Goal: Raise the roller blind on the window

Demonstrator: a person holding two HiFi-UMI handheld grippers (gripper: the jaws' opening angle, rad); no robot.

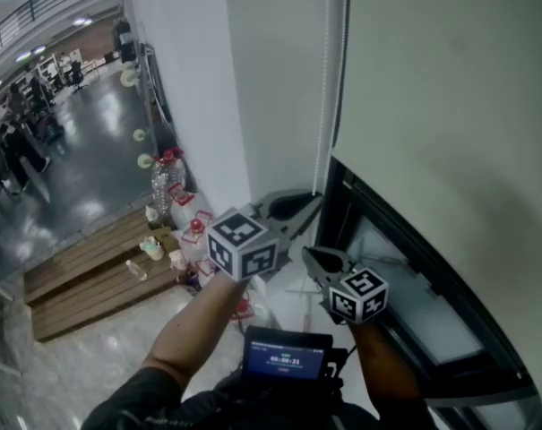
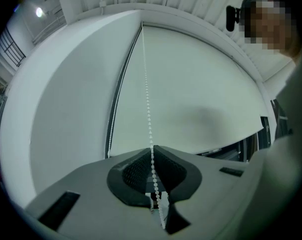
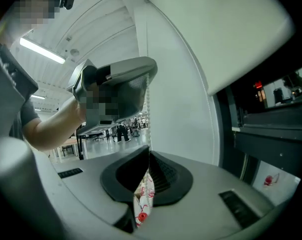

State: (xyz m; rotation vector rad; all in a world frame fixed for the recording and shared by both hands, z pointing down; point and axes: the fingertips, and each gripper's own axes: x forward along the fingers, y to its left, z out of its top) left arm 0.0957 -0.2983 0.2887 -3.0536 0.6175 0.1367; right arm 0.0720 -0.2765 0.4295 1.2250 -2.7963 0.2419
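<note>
The pale roller blind (image 1: 450, 106) hangs over the upper part of a dark-framed window (image 1: 371, 218). Its white bead chain (image 1: 324, 79) drops along the blind's left edge. My left gripper (image 1: 314, 201) is the higher one and is shut on the chain; in the left gripper view the bead chain (image 2: 148, 99) runs straight down into the left gripper (image 2: 152, 155). Just below it my right gripper (image 1: 308, 254) is shut on the same chain. In the right gripper view the bead chain (image 3: 148, 115) enters the right gripper (image 3: 149, 156), with the left gripper (image 3: 122, 86) above it.
A white pillar (image 1: 199, 88) stands left of the window. At its foot are bottles and bags (image 1: 174, 206) and a low wooden platform (image 1: 91, 276). A small screen device (image 1: 287, 355) hangs at the person's chest. People stand far off in the hall (image 1: 15, 141).
</note>
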